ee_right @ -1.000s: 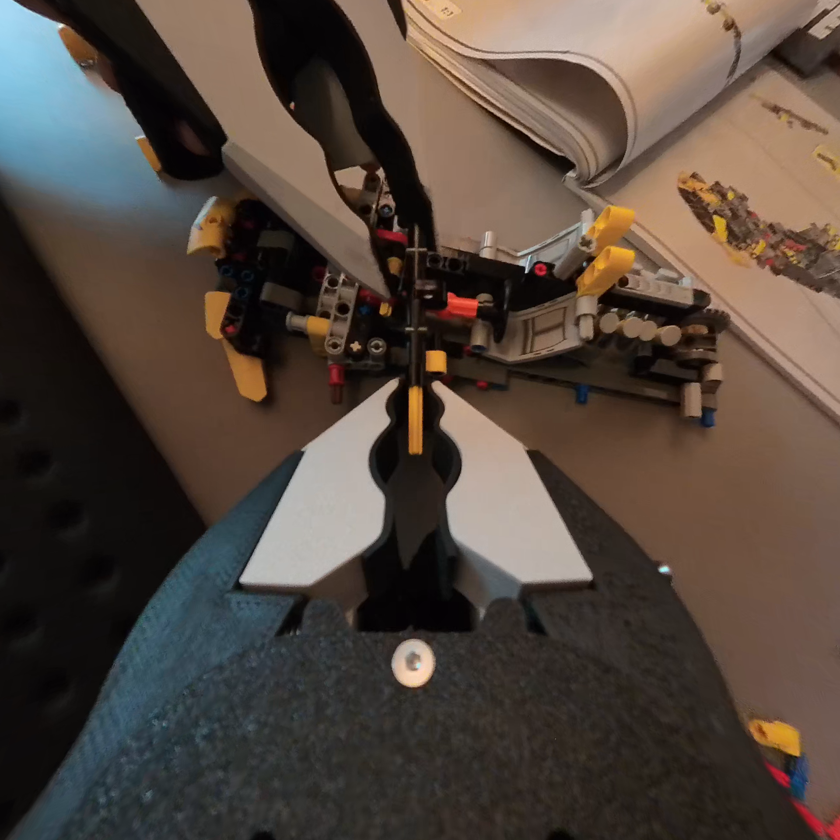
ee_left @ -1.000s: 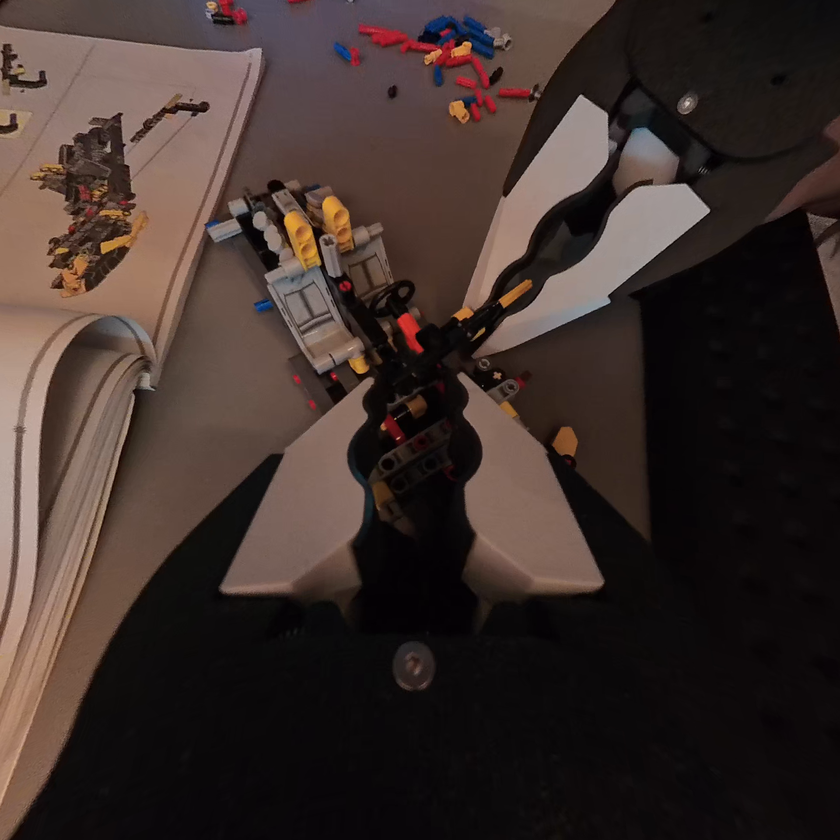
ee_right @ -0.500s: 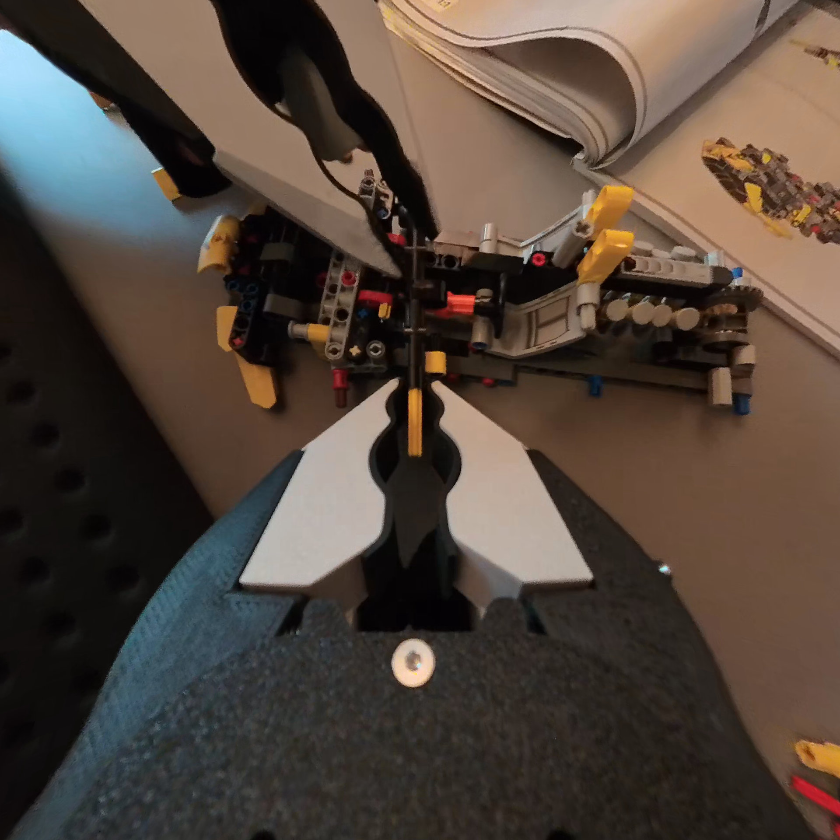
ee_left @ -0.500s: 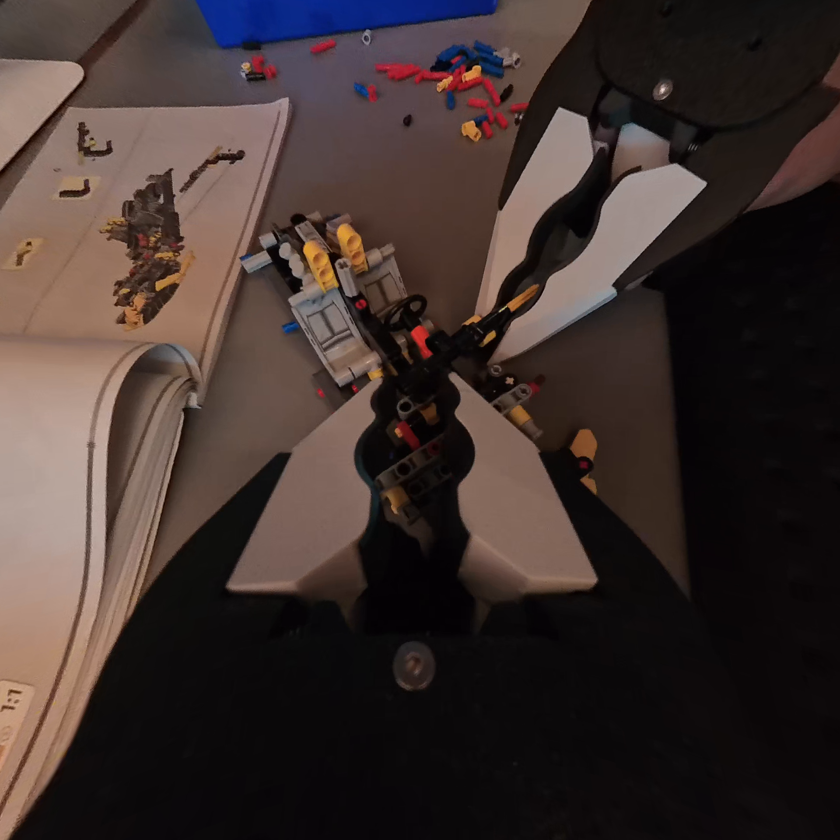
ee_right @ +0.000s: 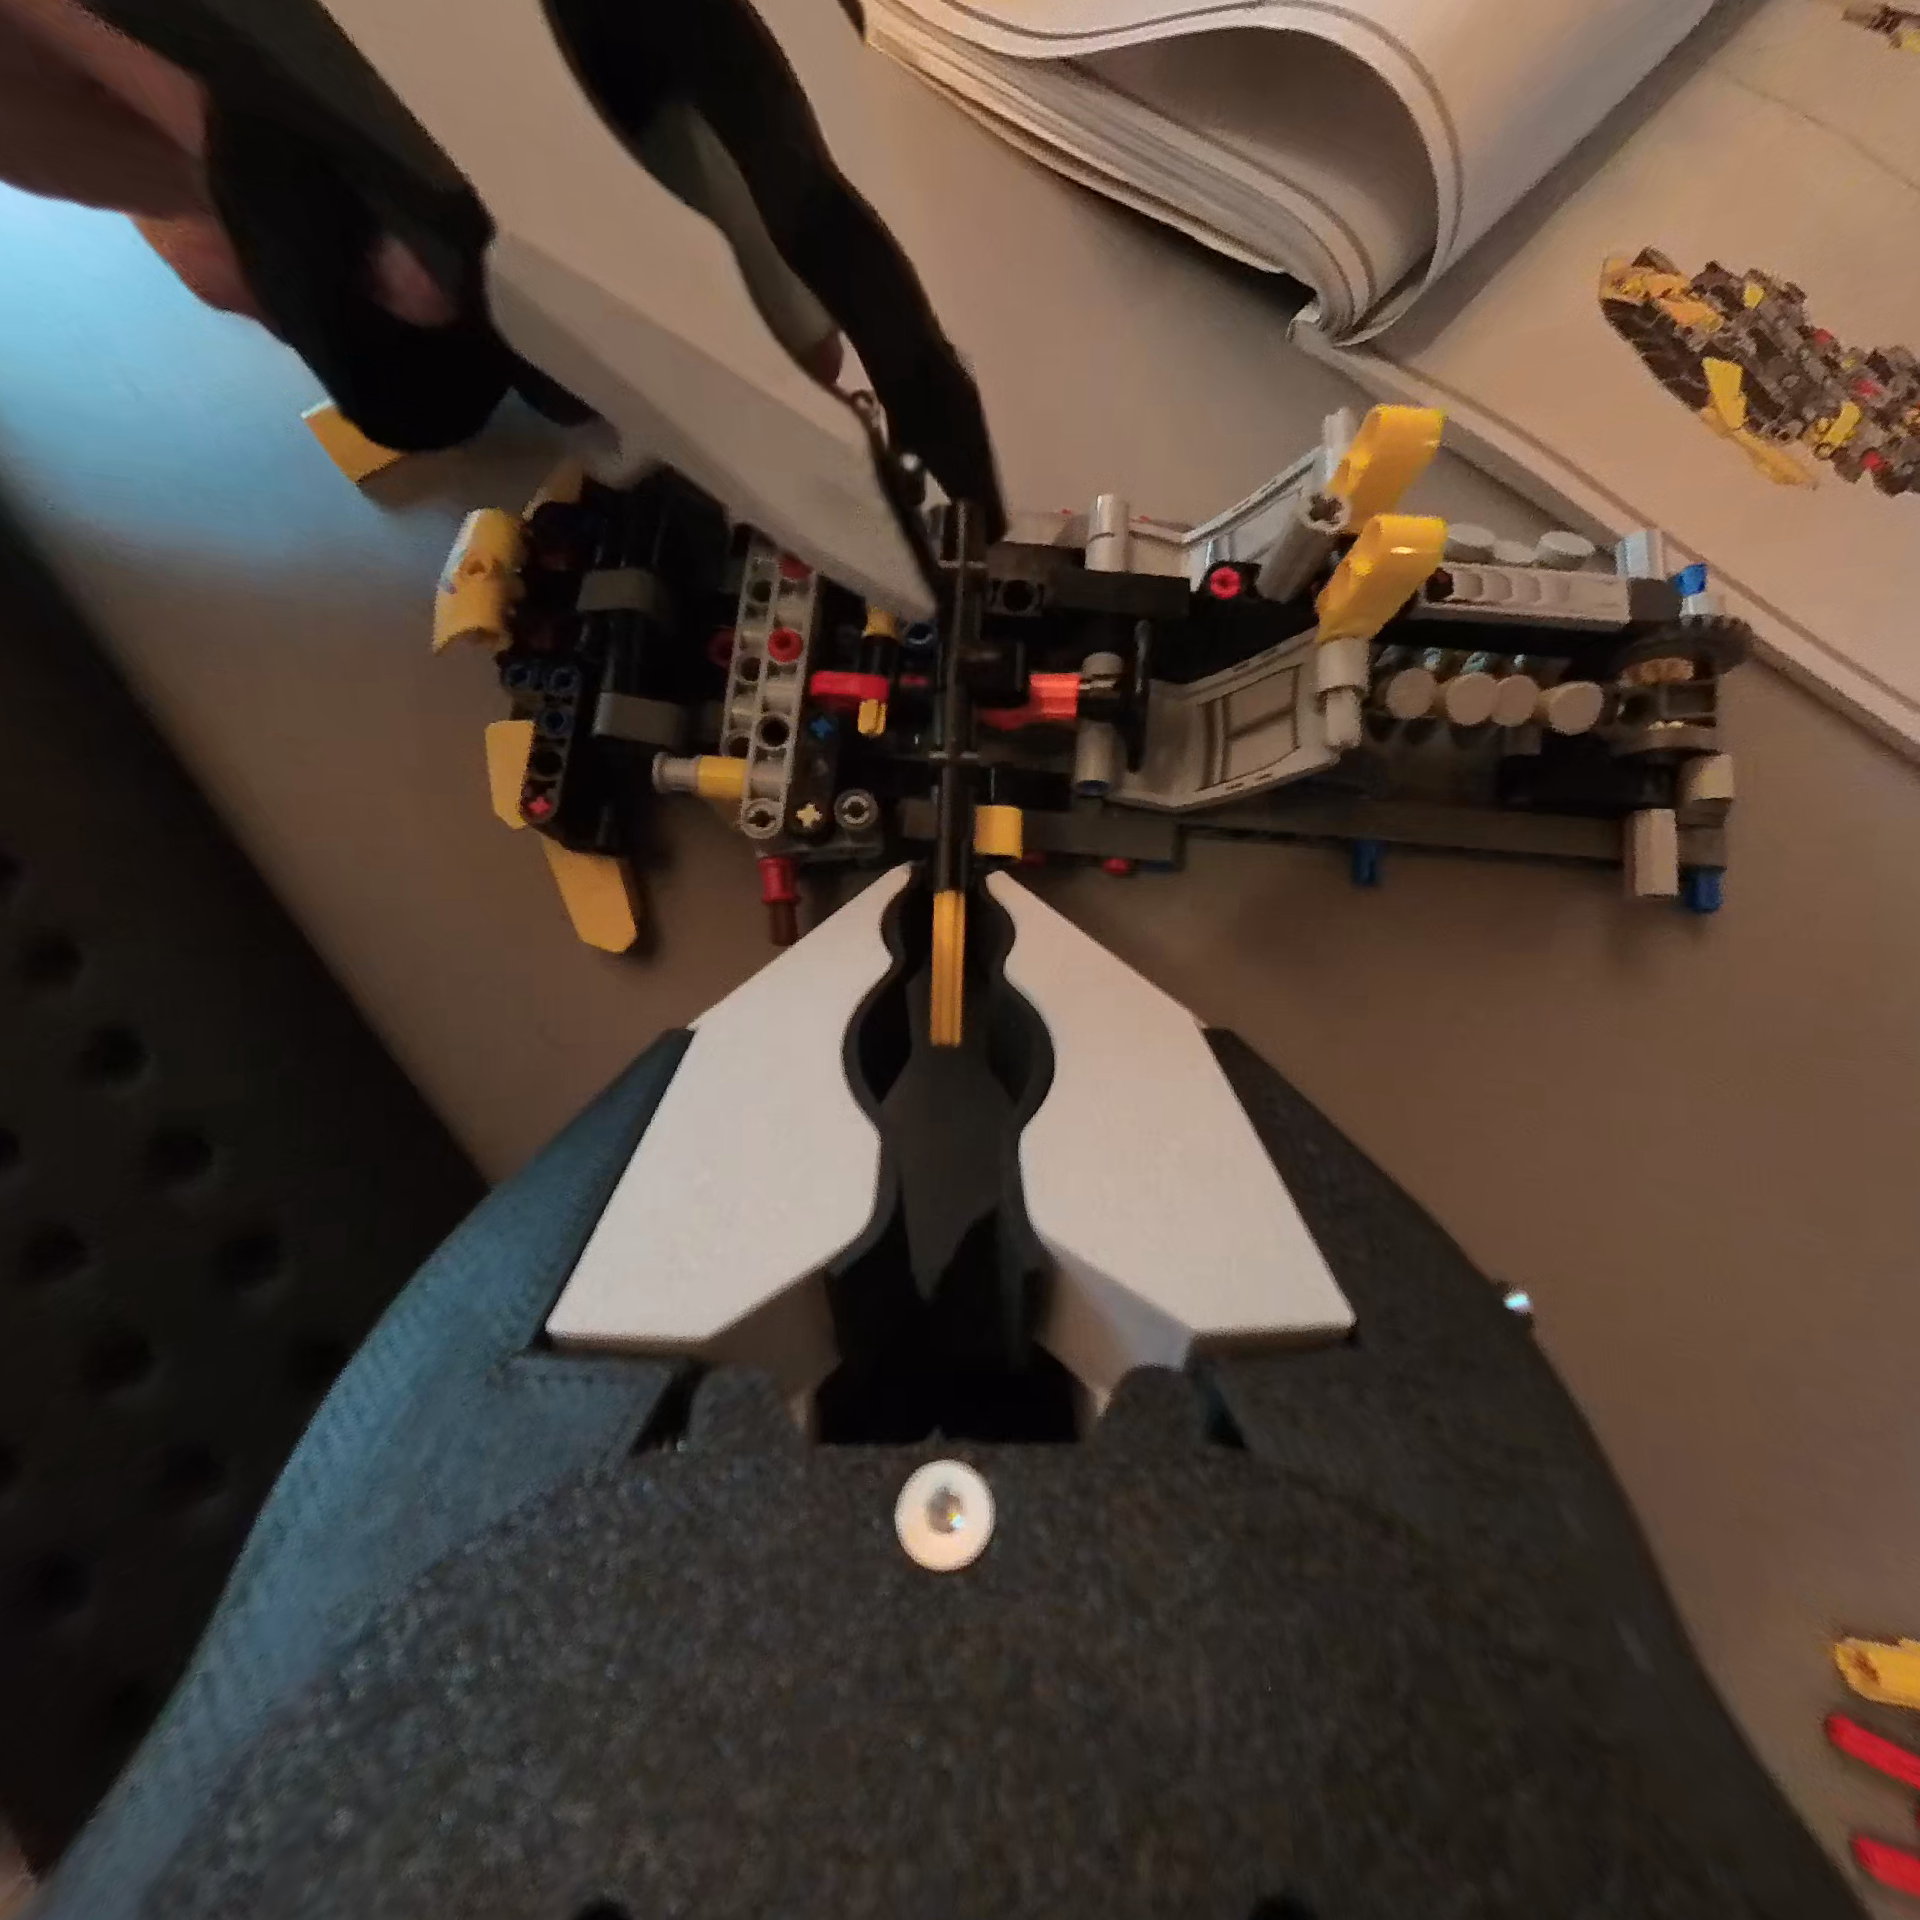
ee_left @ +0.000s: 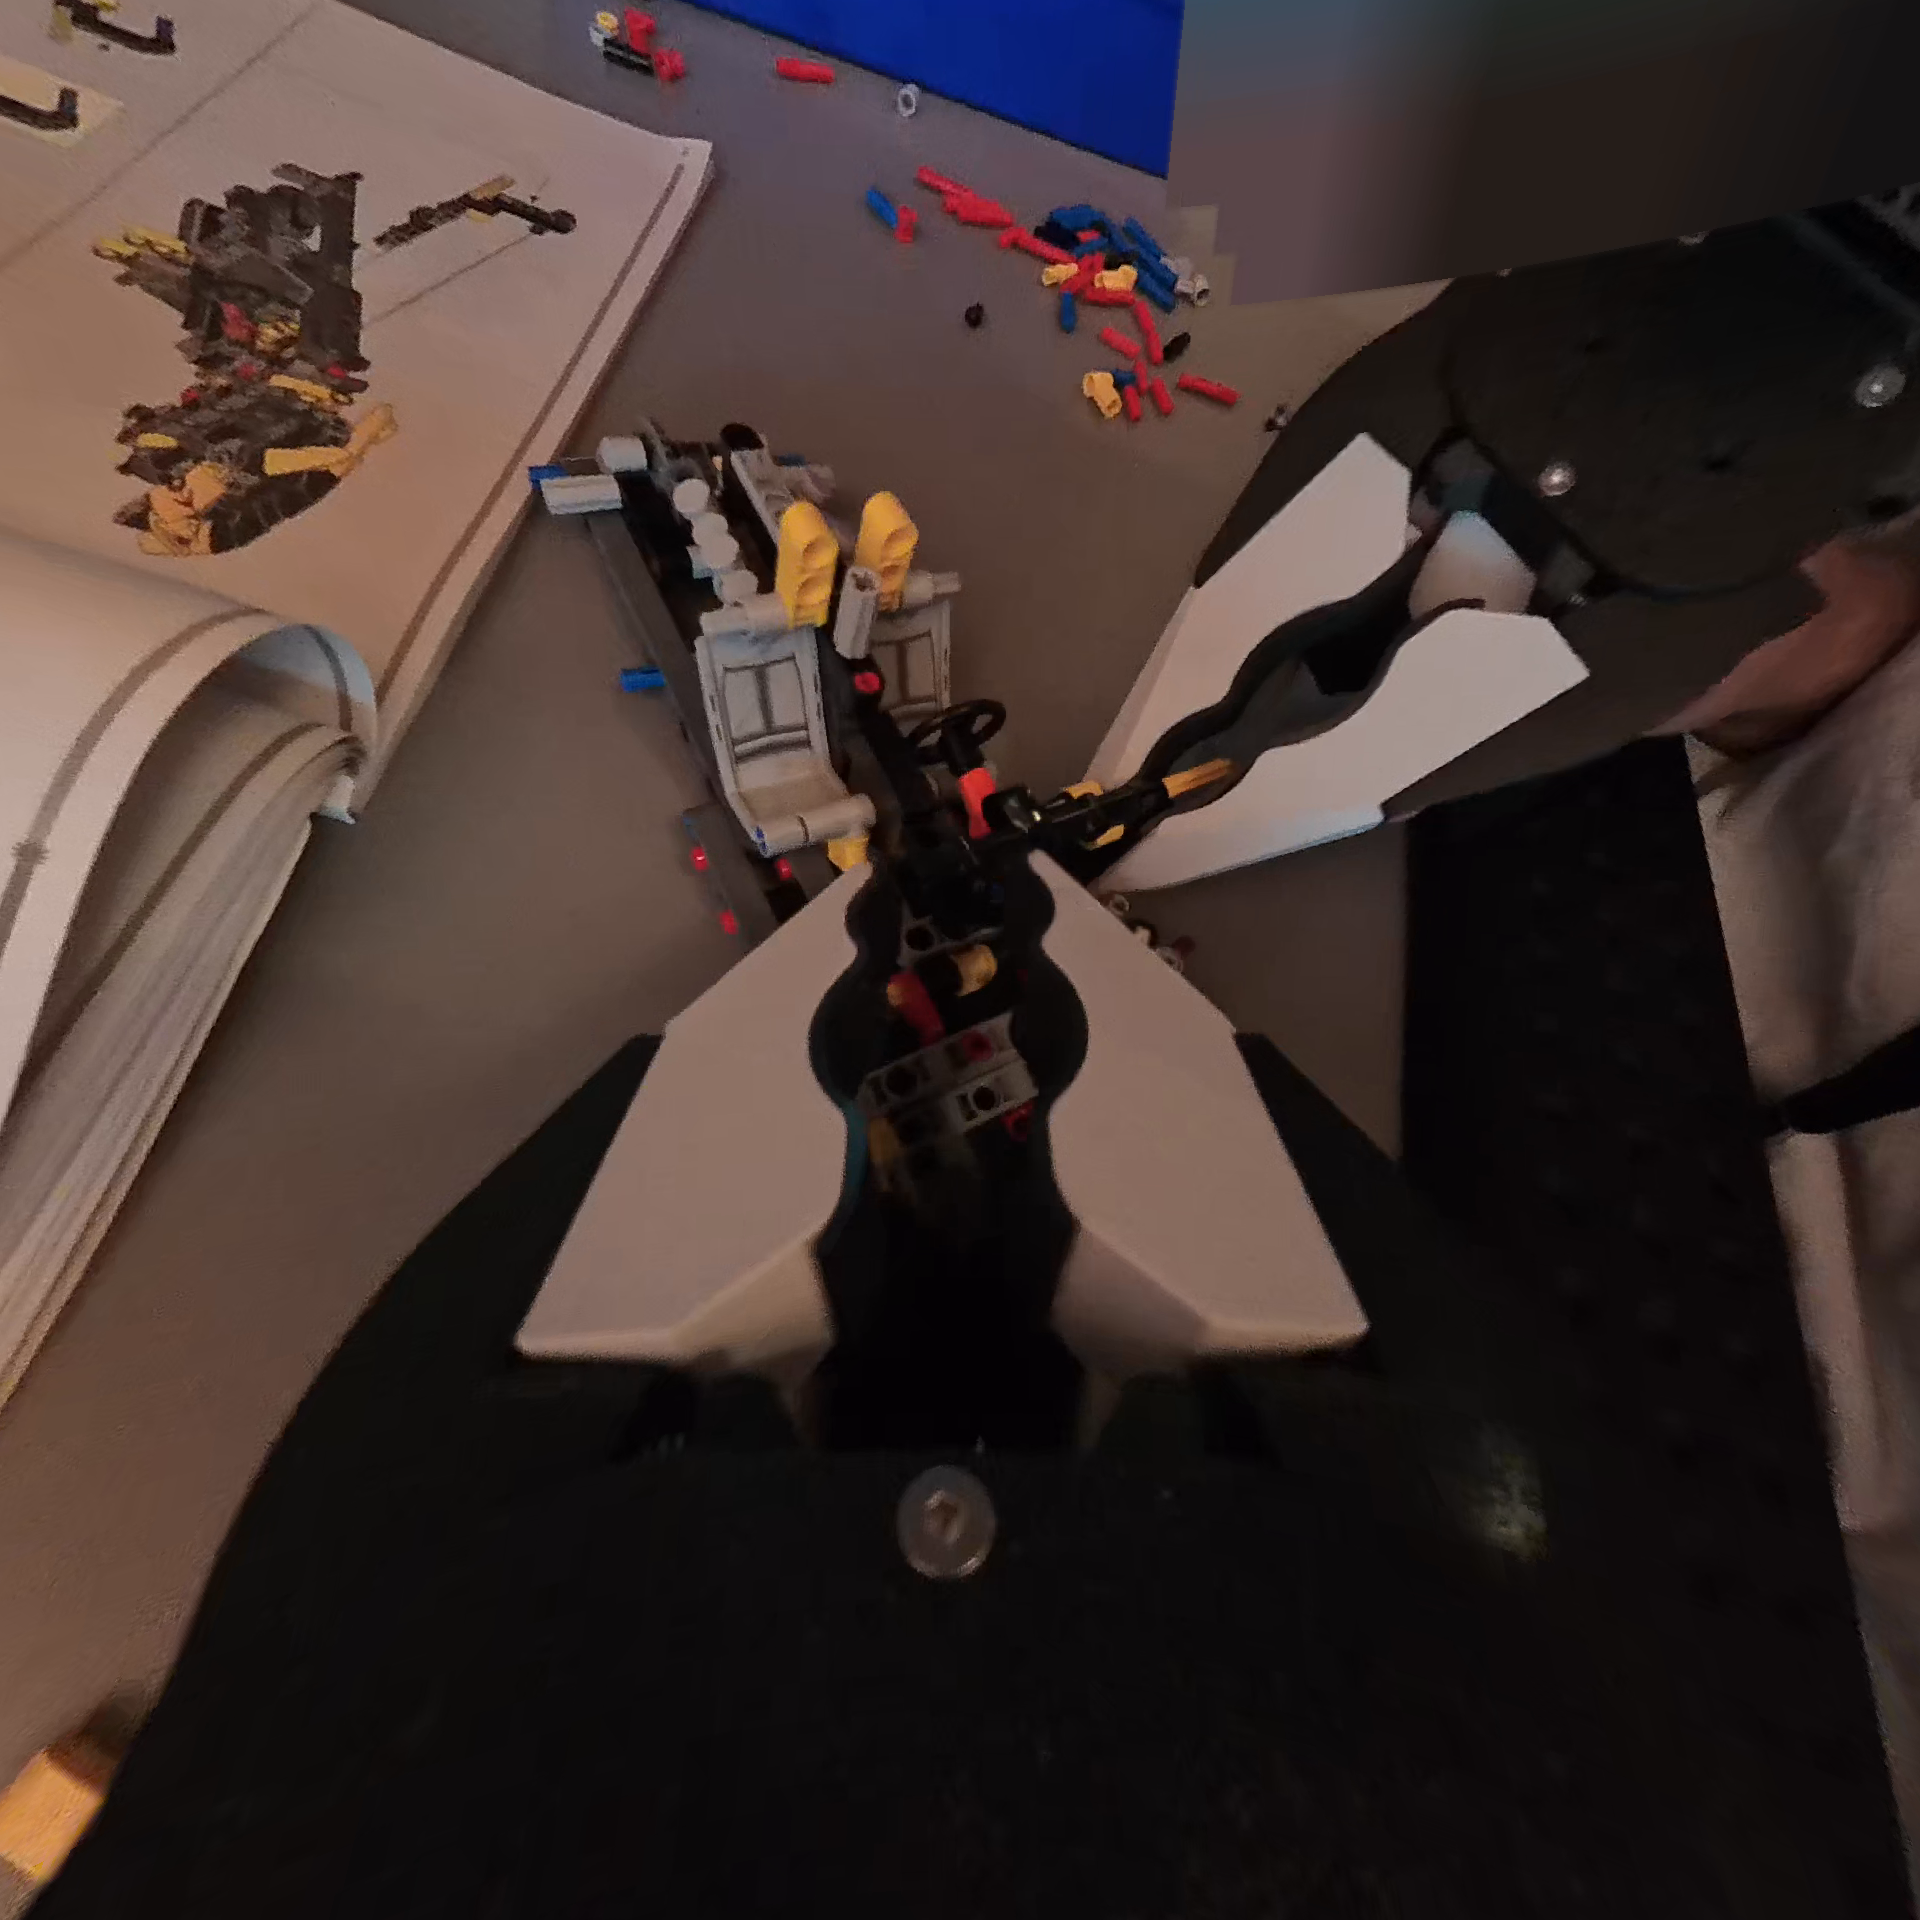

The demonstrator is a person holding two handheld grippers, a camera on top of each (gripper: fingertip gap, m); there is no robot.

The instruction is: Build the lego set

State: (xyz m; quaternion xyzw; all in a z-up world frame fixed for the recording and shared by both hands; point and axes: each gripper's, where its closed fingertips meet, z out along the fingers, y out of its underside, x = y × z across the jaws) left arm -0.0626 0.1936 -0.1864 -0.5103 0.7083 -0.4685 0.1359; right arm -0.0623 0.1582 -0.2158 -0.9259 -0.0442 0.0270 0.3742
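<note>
The partly built lego vehicle (ee_left: pixel 790 665), black and grey with yellow parts, lies on the grey table; it also shows in the right wrist view (ee_right: pixel 1195 707). My left gripper (ee_left: pixel 951 883) is shut on the vehicle's front section, with grey holed beams (ee_left: pixel 951 1081) between its fingers. My right gripper (ee_right: pixel 948 883) is shut on a thin black and yellow axle piece (ee_right: pixel 948 966) whose far end reaches into the vehicle's middle. The right gripper shows in the left wrist view (ee_left: pixel 1101 821), meeting the vehicle from the right. The left gripper (ee_right: pixel 935 582) comes in from the upper left.
An open instruction booklet (ee_left: pixel 312 312) lies left of the vehicle, also visible in the right wrist view (ee_right: pixel 1247 135). Several loose red, blue and yellow pieces (ee_left: pixel 1101 281) lie beyond it near a blue bin (ee_left: pixel 987 62). A black perforated mat (ee_right: pixel 156 1039) borders the table. The gap from one gripper's tips to the other's is roughly 5 centimeters.
Both grips are unchanged. The left wrist view has tilted up, showing more of the blue bin and booklet. The vehicle has shifted slightly in the right wrist view.
</note>
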